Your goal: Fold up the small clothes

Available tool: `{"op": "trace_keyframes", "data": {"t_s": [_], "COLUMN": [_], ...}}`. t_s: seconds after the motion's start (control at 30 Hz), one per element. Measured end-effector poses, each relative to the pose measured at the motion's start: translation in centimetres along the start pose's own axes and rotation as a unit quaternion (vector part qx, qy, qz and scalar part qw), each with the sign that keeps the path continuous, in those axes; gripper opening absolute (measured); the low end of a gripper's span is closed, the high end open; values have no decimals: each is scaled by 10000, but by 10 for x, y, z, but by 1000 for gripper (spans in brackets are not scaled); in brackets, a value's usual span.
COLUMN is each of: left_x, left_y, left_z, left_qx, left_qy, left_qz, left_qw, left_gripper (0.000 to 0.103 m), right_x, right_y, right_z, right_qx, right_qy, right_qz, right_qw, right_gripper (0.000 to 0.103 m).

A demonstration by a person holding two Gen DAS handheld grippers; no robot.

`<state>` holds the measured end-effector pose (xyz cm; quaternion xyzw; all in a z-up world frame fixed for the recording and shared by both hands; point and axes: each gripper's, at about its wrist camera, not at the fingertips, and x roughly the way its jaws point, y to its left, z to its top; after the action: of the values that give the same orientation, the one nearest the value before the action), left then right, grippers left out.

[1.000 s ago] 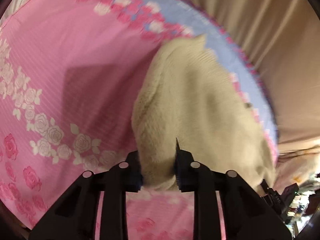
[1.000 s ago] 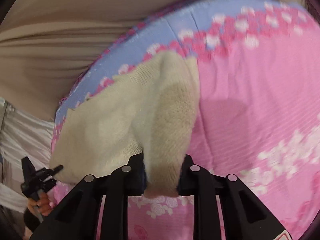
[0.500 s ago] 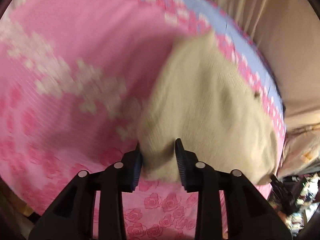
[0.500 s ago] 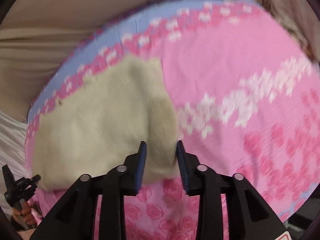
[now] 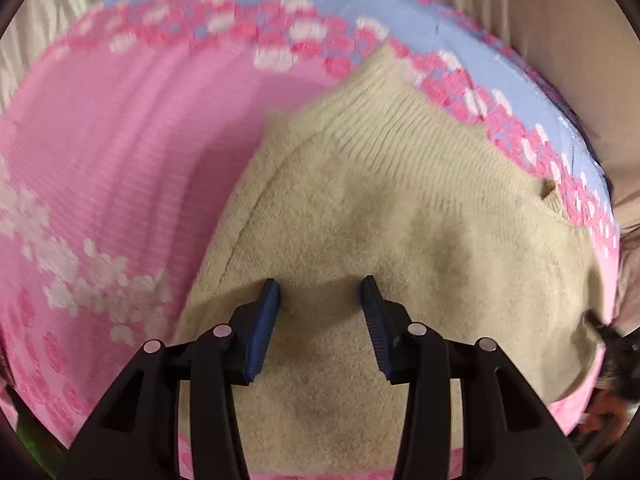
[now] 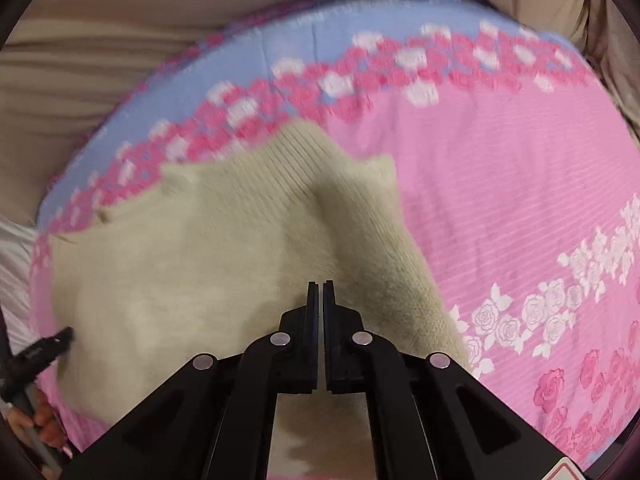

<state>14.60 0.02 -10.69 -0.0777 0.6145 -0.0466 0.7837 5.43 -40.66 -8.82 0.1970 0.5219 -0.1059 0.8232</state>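
The left gripper [image 5: 320, 294] was seen opening above the cream sweater [image 5: 380, 208], nothing pinched; the right gripper [image 6: 323, 294] was closed, empty, over it.

No readable text, label, brand or number shows in either wrist view. A corner of a red-edged sticker [image 6: 570, 472] sits at the bottom edge of the right wrist view, on the hand-held gripper's body, but nothing on it can be read.
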Motion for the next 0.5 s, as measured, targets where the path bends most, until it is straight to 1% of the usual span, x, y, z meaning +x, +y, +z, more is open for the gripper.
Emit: {"op": "trace_keyframes", "data": {"t_s": [0.03,0.07,0.1,0.13,0.17,0.2,0.23,0.27,0.3,0.33,0.4,0.47,0.5], "left_x": [-2,-3,-4,-4,-8,-12,-17,-27,-37,-42,-52,-53,-52], "left_y": [-3,-6,-7,-6,-1,4,13,25,43,55,90,123,131], "left_z": [0,0,-1,-1,-3,-4,-8,-11,-17,-21,-34,-48,-52], "left_qx": [55,79,50,11,-41,-113,-215,-355,-565,-731,-1106,-1271,-1296], "left_qy": [-15,-8,-6,7,18,7,-40,-111,-203,-257,-316,-232,-178], "left_qz": [29,43,26,30,41,17,-53,-157,-338,-461,-600,-783,-832], "left_qw": [10000,10000,10000,10000,10000,9999,9997,9992,9976,9959,9916,9885,9879], "left_gripper": [45,47,48,48,48,48,50,53,62,70,71,71,71], "right_x": [-7,-5,7,25,26,19,5,-4,-16,-22,-32,-41,-44], "right_y": [4,8,9,6,6,8,12,14,17,18,15,1,-9], "right_z": [-1,-3,-6,-11,-14,-17,-19,-21,-25,-26,-34,-42,-45], "right_qx": [-74,-207,-327,-388,-343,-306,-286,-285,-339,-395,-486,-342,-147], "right_qy": [-112,-45,177,501,487,351,190,63,-90,-139,-263,-365,-378], "right_qz": [24,-29,-170,-438,-432,-403,-313,-247,-162,-173,-389,-519,-473], "right_qw": [9999,9998,9992,9970,9973,9981,9989,9993,9993,9990,9977,9974,9981], "right_gripper": [2,3,3,1,0,2,5,6,12,21,33,36,36]}}
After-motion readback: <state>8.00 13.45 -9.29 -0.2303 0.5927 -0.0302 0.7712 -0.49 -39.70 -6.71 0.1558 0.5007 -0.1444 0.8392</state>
